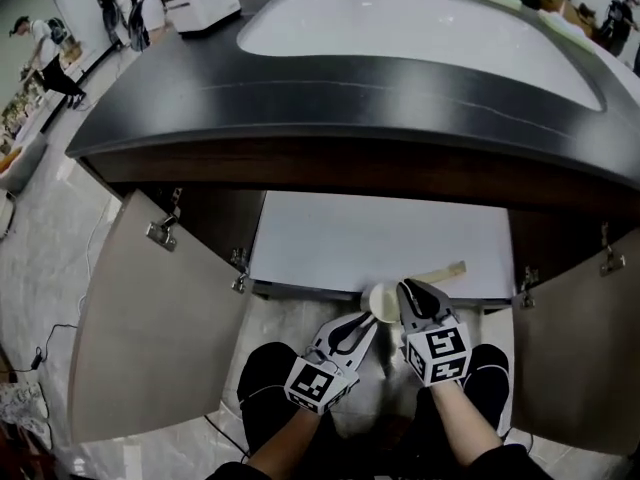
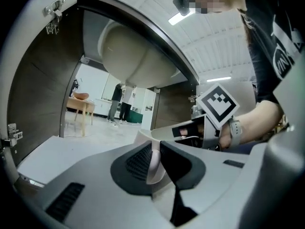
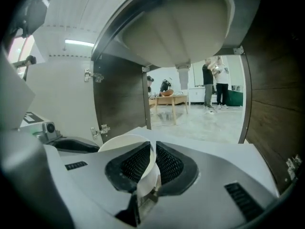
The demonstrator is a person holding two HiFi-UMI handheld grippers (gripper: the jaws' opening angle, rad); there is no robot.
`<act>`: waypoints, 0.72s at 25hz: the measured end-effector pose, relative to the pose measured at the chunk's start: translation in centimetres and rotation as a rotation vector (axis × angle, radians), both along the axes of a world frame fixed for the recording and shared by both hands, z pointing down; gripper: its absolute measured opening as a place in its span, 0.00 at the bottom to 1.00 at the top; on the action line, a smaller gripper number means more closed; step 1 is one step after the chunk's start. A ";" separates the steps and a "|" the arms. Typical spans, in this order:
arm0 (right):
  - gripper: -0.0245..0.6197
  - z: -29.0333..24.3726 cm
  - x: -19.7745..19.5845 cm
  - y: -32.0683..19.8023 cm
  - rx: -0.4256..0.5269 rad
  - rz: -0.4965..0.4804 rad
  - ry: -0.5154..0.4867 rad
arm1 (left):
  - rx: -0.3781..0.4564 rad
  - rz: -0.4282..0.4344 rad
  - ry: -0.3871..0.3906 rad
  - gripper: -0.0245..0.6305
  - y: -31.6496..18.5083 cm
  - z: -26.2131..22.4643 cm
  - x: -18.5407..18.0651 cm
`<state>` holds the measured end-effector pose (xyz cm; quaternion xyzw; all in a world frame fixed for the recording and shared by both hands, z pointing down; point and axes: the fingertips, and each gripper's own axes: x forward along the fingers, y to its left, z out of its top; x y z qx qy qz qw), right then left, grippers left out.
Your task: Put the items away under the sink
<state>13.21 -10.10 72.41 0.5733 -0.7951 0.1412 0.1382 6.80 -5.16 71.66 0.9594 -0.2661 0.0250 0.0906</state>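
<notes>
Left gripper (image 2: 155,149) and right gripper (image 3: 152,147) each clamp narrow on the rim of one white cup (image 1: 381,302) (it hangs at the front lip of the shelf (image 1: 330,238)), so I judge placing is under way: next, carry it forward, lower, release.

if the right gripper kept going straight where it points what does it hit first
Probably the white cabinet floor just ahead; the right gripper, shut on a cup, tilts slightly down.
</notes>
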 end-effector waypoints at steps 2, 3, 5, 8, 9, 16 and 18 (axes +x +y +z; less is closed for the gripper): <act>0.12 0.6 0.2 0.0 -0.006 0.003 0.000 | -0.015 0.003 0.001 0.13 0.0 0.4 0.1; 0.12 0.8 0.2 -0.1 -0.007 0.003 -0.001 | -0.022 0.004 0.004 0.13 -0.1 0.5 0.2; 0.12 1.0 0.3 -0.6 -0.003 0.003 0.000 | -0.025 0.005 0.004 0.13 -0.7 0.9 0.3; 0.12 1.9 0.2 -1.4 -0.002 0.003 0.007 | -0.036 -0.005 -0.001 0.13 -1.4 2.0 0.2; 0.12 2.3 0.2 -1.5 -0.005 0.006 0.007 | -0.044 -0.013 -0.003 0.13 -1.6 2.4 0.1; 0.12 4.0 0.0 -3.4 -0.016 0.024 0.021 | -0.051 -0.048 -0.029 0.13 -3.3 4.5 -0.1; 0.12 4.2 0.1 -4.2 -0.011 0.029 0.019 | -0.040 -0.042 -0.046 0.12 -4.1 5.1 0.0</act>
